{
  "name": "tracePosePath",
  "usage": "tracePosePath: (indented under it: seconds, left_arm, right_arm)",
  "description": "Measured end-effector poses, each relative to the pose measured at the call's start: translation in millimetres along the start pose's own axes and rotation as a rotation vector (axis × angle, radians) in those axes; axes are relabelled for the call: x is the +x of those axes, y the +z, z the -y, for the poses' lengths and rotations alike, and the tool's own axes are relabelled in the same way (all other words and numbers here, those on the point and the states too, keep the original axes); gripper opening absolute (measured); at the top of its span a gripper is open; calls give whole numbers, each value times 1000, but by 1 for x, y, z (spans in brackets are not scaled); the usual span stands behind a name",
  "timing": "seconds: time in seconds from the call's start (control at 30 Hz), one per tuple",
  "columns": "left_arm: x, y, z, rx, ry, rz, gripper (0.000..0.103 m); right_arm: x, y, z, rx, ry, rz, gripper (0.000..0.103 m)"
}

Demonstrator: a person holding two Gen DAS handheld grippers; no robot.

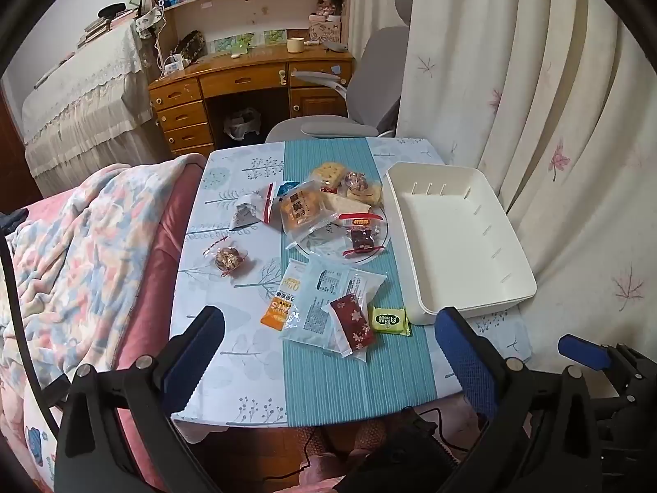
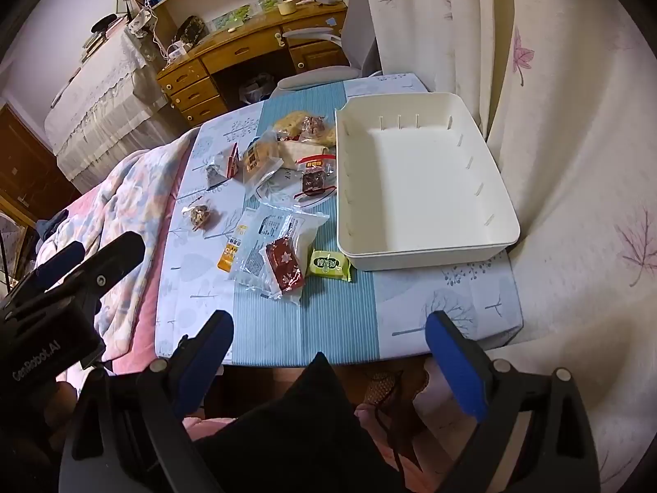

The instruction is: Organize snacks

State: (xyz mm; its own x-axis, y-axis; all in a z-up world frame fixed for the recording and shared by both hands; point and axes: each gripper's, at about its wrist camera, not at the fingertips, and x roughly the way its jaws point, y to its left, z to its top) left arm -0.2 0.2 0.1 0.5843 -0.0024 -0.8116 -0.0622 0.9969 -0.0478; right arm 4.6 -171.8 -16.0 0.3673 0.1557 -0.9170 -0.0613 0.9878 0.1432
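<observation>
Right wrist view: snack packets (image 2: 283, 242) lie on the desk (image 2: 451, 300) left of a white bin (image 2: 427, 246). "GenRobot.AI" marks the left hand-held gripper (image 2: 94, 261). Both it and the right hand-held gripper (image 2: 328, 330) gape, holding nothing.

The glass plate (image 1: 371, 256) lies mostly hidden under snack packets, only its near rim showing. The printing on the pale blue packet (image 1: 324, 300) is too small to read. The red floral packet (image 2: 285, 269) covers part of it. The right gripper (image 1: 583, 351) is cut off by the left wrist picture's right edge.
</observation>
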Motion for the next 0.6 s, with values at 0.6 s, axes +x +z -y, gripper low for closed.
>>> tracePosePath:
  seconds: [0.6]
  left_arm:
    - [6, -1, 10, 13, -14, -8, 102]
  right_arm:
    - [4, 8, 8, 2, 12, -4, 95]
